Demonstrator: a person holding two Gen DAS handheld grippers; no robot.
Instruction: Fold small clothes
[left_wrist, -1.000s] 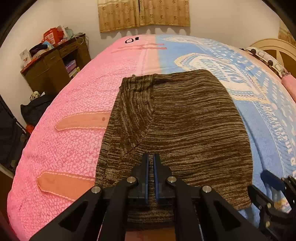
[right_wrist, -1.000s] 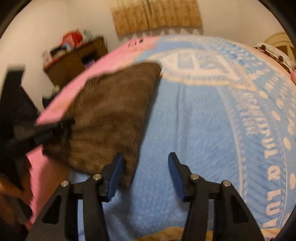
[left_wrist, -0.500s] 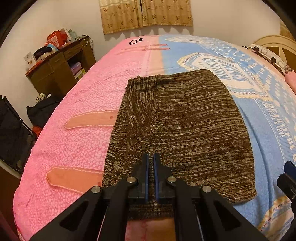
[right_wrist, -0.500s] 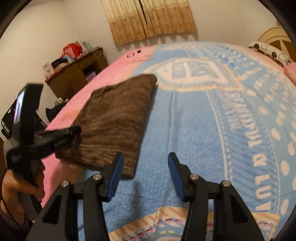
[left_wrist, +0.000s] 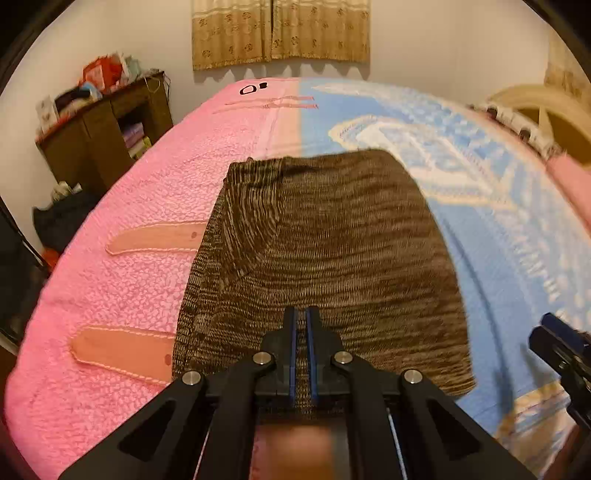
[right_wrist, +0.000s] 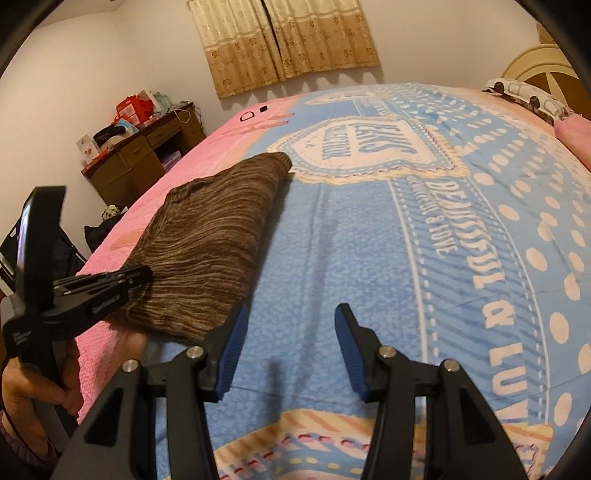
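- Left tongs (left_wrist: 301, 347) pinch the near hem of the brown knit garment (left_wrist: 325, 258).
- Right tongs (right_wrist: 288, 354) gape wide, holding nothing (just beside the garment's corner).
- The folded garment lies on the pink-and-blue blanket (right_wrist: 369, 240).

Folded brown knit garment (left_wrist: 332, 258) lies flat (near edge lifted slightly) across the pink-blue bedspread seam.
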